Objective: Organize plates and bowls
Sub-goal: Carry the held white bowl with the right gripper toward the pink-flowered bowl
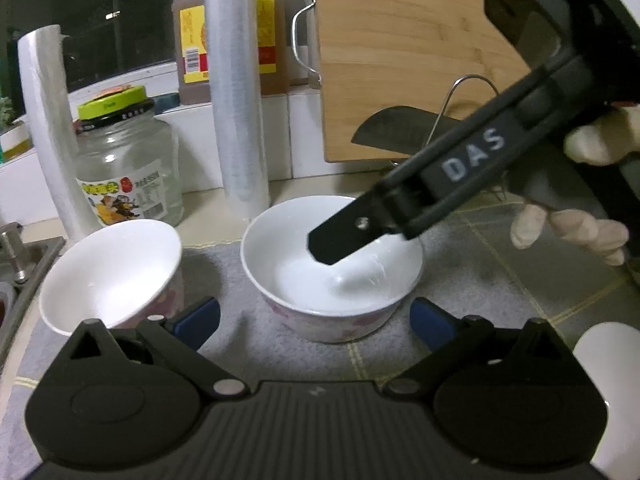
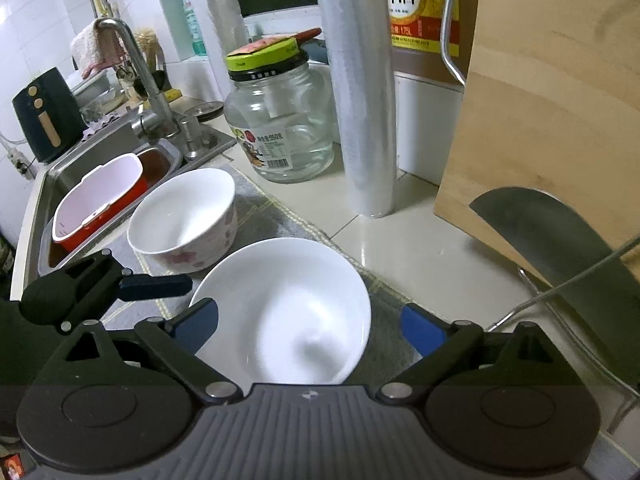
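Straddling the near bowl (image 2: 288, 312), the right gripper (image 2: 310, 330) has its blue pads (image 2: 422, 334) spread on either side of the rim, with a gap showing at the right pad, so the jaws stand open and grip nothing. This white bowl rests on a grey mat (image 2: 264, 216) toward the mat's right edge. The left gripper (image 1: 316, 322) likewise holds its jaws apart, the blue pads (image 1: 198, 322) flanking the same bowl's near wall (image 1: 332, 256) without pressing it; in that view one black finger of the right gripper (image 1: 344, 238) dips over the bowl's interior, and gloved fingers (image 1: 572, 232) wrap the handle behind. A second bowl (image 2: 186, 220), pink-patterned on its outside, sits on the mat's left part, just beside the sink's edge (image 2: 120, 140). Beyond the mat stand a glass jar (image 2: 280, 120) with a green lid and an upright roll of film (image 2: 360, 92). A wooden cutting board (image 2: 552, 100) leans at the back right, with a cleaver blade (image 2: 560, 240) before it. A dark sauce bottle (image 2: 420, 8) stands farthest.
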